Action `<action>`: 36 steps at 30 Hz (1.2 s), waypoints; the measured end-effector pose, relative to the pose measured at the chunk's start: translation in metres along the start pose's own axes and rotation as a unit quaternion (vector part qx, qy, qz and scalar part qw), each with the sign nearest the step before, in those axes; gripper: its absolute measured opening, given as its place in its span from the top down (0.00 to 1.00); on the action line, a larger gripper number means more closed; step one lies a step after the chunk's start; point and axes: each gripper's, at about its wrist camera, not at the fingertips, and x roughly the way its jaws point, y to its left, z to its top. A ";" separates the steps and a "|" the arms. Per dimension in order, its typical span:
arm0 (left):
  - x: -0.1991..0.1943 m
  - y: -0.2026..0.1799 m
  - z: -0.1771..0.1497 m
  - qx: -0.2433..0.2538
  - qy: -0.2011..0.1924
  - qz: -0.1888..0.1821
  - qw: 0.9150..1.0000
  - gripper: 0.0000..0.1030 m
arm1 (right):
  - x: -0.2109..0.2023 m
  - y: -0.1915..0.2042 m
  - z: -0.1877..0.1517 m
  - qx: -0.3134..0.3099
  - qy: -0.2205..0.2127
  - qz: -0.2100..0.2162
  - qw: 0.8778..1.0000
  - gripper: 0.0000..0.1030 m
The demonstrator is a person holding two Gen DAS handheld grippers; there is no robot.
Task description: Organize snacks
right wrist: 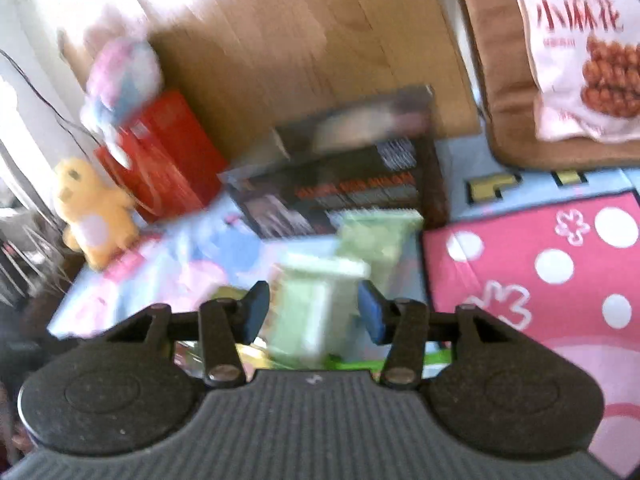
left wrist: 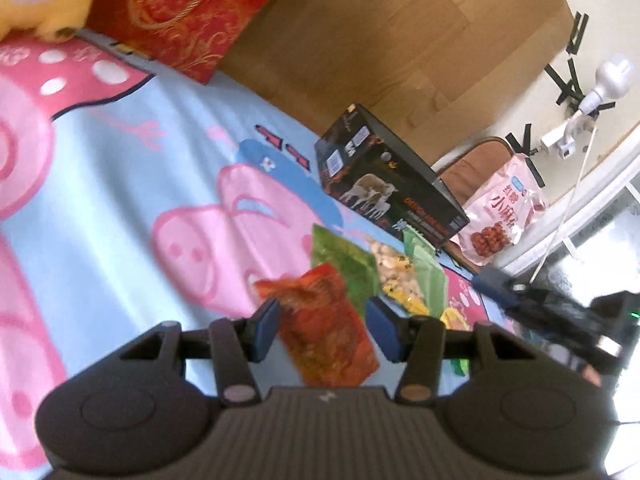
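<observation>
The left gripper (left wrist: pixel 326 330) brackets a crinkly orange-red foil snack packet (left wrist: pixel 328 332); the right gripper (right wrist: pixel 314 312) brackets a blurred pale-green pouch (right wrist: pixel 316 304); grip on either unclear.

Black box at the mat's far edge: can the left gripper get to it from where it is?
Probably not straight away. The left gripper already has the red snack packet between its fingers, and green packets lie between it and the black box. Nothing else blocks the way.
</observation>
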 end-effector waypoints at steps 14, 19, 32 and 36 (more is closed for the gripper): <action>-0.008 0.013 -0.024 -0.021 0.012 -0.036 0.999 0.57 | 0.044 0.099 -0.064 -0.120 0.100 0.069 0.985 0.52; -0.009 0.025 -0.024 -0.052 0.010 -0.057 0.997 0.58 | 0.051 0.090 -0.066 -0.056 0.105 0.103 0.988 0.57; -0.012 0.028 -0.027 -0.070 0.015 -0.072 0.995 0.59 | 0.034 0.086 -0.066 0.026 0.089 0.172 0.981 0.93; -0.010 0.027 -0.030 -0.084 0.032 -0.094 0.992 0.59 | 0.038 0.082 -0.063 -0.008 0.076 0.087 0.993 0.92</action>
